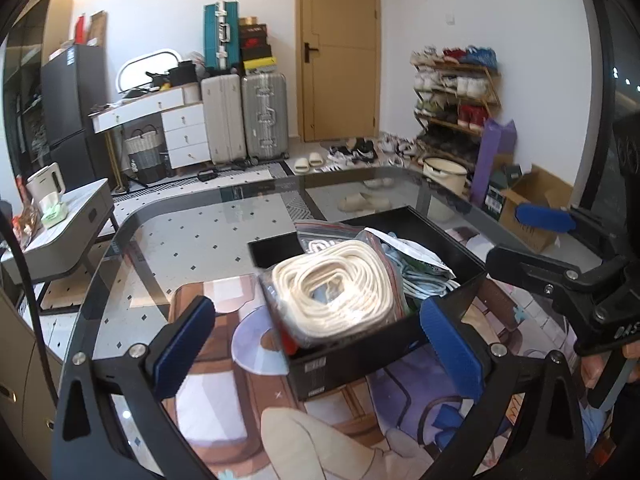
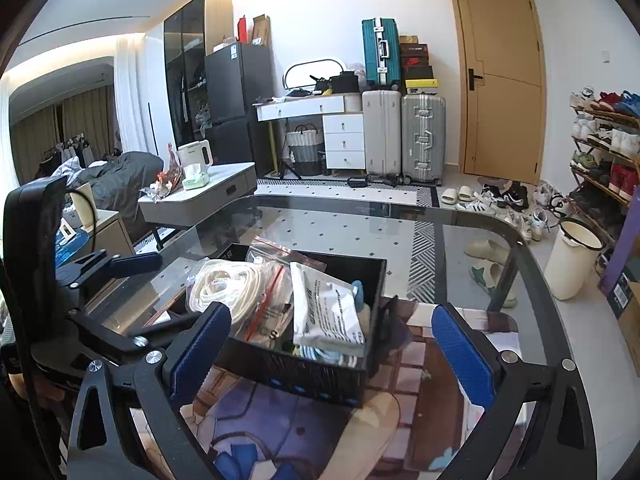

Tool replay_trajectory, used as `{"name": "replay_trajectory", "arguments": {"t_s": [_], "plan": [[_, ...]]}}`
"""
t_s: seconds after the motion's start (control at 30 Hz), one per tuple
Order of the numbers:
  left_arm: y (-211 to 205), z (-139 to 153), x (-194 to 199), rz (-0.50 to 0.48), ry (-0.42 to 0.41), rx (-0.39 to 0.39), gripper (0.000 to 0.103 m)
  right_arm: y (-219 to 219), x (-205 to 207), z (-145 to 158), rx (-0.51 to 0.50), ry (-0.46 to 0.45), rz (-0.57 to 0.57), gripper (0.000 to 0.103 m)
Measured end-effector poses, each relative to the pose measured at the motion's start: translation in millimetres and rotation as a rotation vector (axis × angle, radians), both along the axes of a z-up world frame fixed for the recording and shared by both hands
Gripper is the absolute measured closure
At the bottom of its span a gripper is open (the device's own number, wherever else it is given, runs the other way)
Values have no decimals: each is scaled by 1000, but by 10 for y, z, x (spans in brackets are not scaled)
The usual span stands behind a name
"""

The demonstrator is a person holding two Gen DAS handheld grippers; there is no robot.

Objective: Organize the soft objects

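Both tools, left tool (image 1: pixel 320 340) and right tool (image 2: pixel 332 344), gaped wide, empty, near black box (image 2: pixel 320 376). Best to tuck bagged rope coil (image 1: pixel 334 292) flat, inside rim.

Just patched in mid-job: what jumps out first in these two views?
A black box sits on the glass table, stuffed with bagged soft items; a bag of coiled white rope lies on top at its left end, a white pouch beside it. Both claws, left and right, hang open and empty just short of the box.
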State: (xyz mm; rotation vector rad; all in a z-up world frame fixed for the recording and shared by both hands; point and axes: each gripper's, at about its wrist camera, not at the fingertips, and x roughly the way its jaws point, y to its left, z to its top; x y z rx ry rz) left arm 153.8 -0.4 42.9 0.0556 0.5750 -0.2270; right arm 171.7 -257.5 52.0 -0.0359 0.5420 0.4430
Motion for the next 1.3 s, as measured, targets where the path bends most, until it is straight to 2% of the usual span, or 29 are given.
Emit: {"name": "replay_trajectory", "arguments": {"t_s": [0.3, 0.57, 1.07, 1.3], "plan": [[216, -126, -318, 106, -35, -39, 0, -57, -278, -90, 5, -19, -2, 1], [317, -282, -411, 166, -58, -65, 0, -19, -446, -217, 9, -58, -9, 1], [288, -315, -443, 188, -81, -64, 0, -42, -440, -295, 46, -87, -19, 1], [316, -301, -442, 197, -78, -78, 0, -7, -491, -304, 25, -105, -14, 1]]}}
